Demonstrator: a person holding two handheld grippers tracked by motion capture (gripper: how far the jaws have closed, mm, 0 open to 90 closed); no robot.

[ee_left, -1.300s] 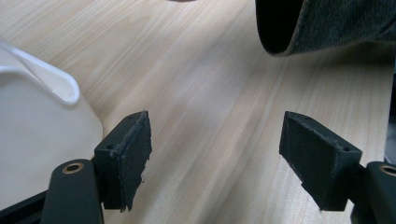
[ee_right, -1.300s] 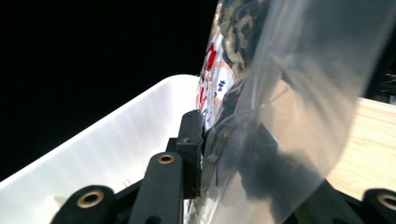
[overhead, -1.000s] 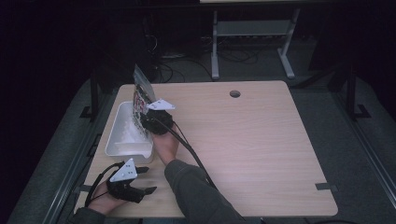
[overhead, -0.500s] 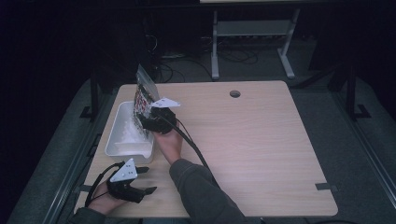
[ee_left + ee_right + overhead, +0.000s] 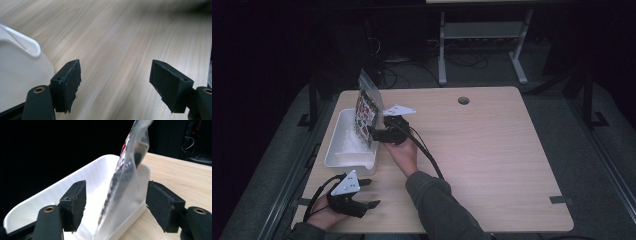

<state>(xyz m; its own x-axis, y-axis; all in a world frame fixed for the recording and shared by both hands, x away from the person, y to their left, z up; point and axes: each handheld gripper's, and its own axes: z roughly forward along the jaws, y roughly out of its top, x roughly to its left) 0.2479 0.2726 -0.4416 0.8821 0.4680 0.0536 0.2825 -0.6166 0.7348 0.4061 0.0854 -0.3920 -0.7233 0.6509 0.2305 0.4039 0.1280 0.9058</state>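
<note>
1. Two right gripper [image 5: 116,206] jaws, just opened wide, flank a clear printed bag [image 5: 125,185] without pressing it; the bag stands in the white bin [image 5: 343,150].
2. Left gripper [image 5: 115,85] jaws gape empty over the pale wooden table [image 5: 492,150].
3. Dark room surrounds.

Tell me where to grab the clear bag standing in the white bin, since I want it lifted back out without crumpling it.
Grip the clear bag by its free top edge, which rises above the white bin rim. It stands nearly upright against the bin's table-side wall, so come from above with the right tool, one jaw on each flat face. That tool's jaws have just been opening; the bag stands between them, likely unpressed.
</note>
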